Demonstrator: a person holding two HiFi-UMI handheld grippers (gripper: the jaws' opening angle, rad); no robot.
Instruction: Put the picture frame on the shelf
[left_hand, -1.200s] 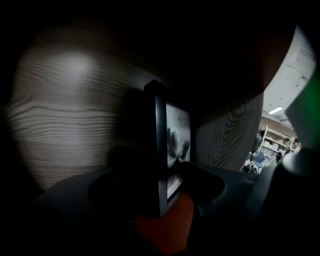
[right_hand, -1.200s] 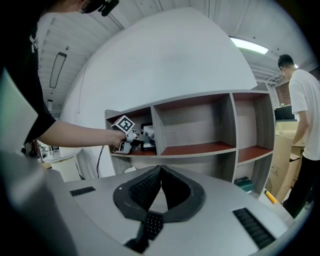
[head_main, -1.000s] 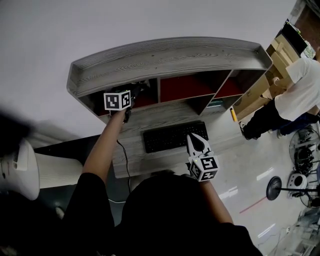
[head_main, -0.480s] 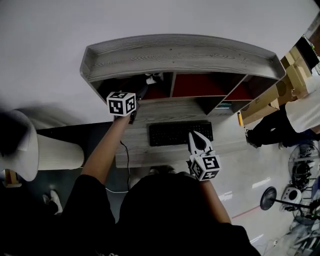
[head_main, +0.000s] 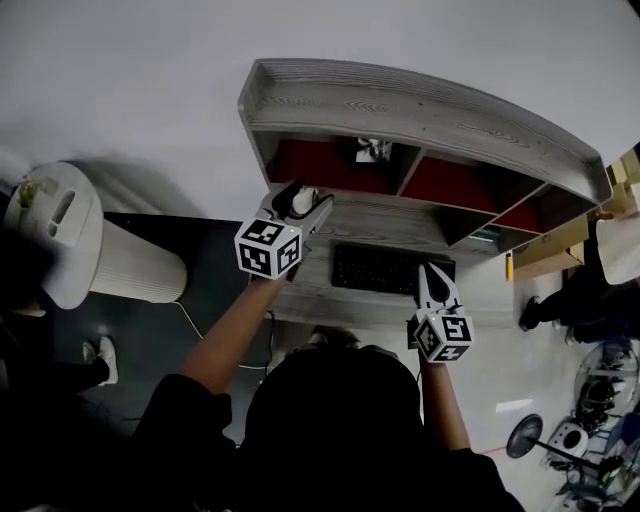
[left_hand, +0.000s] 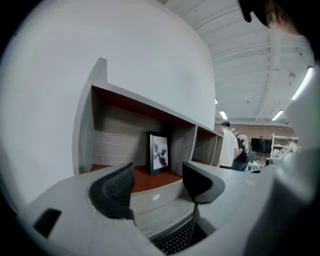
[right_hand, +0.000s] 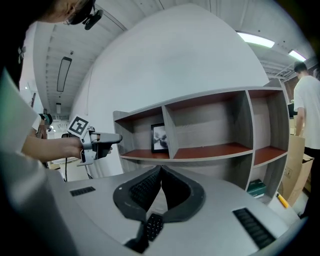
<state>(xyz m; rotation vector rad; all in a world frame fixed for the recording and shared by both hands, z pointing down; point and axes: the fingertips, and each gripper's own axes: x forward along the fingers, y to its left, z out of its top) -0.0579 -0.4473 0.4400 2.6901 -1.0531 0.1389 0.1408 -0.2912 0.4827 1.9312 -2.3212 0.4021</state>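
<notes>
- Left tool (head_main: 306, 203): jaws apart, nothing between them. Its own view looks through the gap (left_hand: 157, 186) at bare shelf and desk.
- A second ago this tool was reaching into the leftmost compartment. Half a second ago it was at the compartment's mouth. Now it has backed out and hangs over the desk (head_main: 395, 225), in front of that compartment.
- Right tool (head_main: 430, 272): jaws together, tips meeting, nothing in them (right_hand: 159, 174). It has stayed low over the keyboard (head_main: 385, 270) the whole time and takes no part in this.
- Picture frame (left_hand: 159, 152): in the leftmost compartment of the shelf (head_main: 420, 95), on its red floor. It stands upright, just beside the divider on the compartment's right, picture side facing out.
- The right gripper view shows the same: frame (right_hand: 159, 137) standing, partly hidden behind the divider. From the head view it is only a small pale patch (head_main: 374, 150) inside the compartment.
- Frame and left tool are now well apart, with no contact. The frame hasn't tipped since release.
- My read: placement is done and the left hand is in its retreat. What's left is pulling clear without clipping the shelf edge.
- Can't tell whether the frame leans on the back wall or stands on its own prop.
</notes>
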